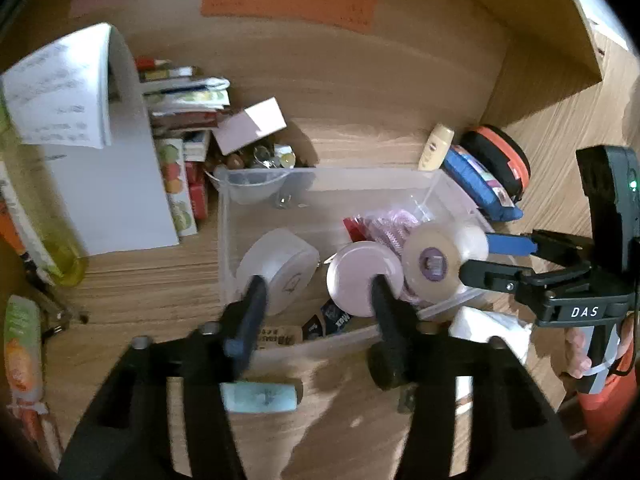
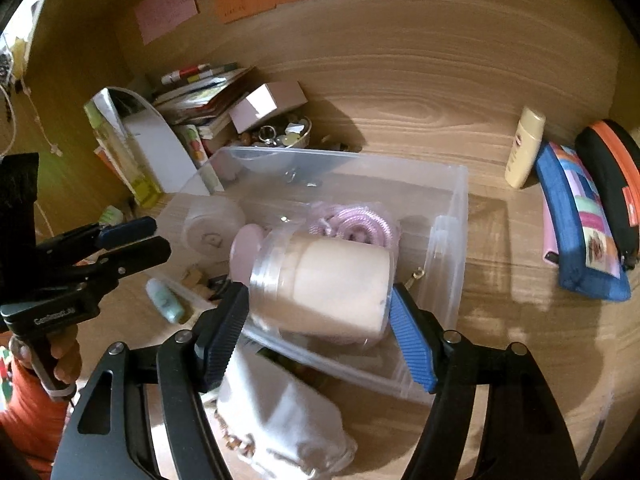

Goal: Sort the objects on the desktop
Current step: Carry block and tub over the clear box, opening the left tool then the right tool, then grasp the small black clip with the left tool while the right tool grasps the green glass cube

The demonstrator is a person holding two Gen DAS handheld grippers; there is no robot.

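Right gripper (image 2: pixel 320 308) clamped across cream jar (image 2: pixel 336 284), held directly above clear bin (image 2: pixel 460 208); jar's long axis lying sideways, lid toward left (bin straight below, a release away). Left gripper (image 1: pixel 316 292) spread, empty, hovering over bin's near edge.

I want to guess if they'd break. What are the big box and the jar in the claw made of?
The box looks like clear, slightly cloudy plastic: you can see the desk and things through its walls. The jar, gripped in the right claw, seems clear glossy plastic too, with something creamy and pale inside; it could be glass, hard to tell.
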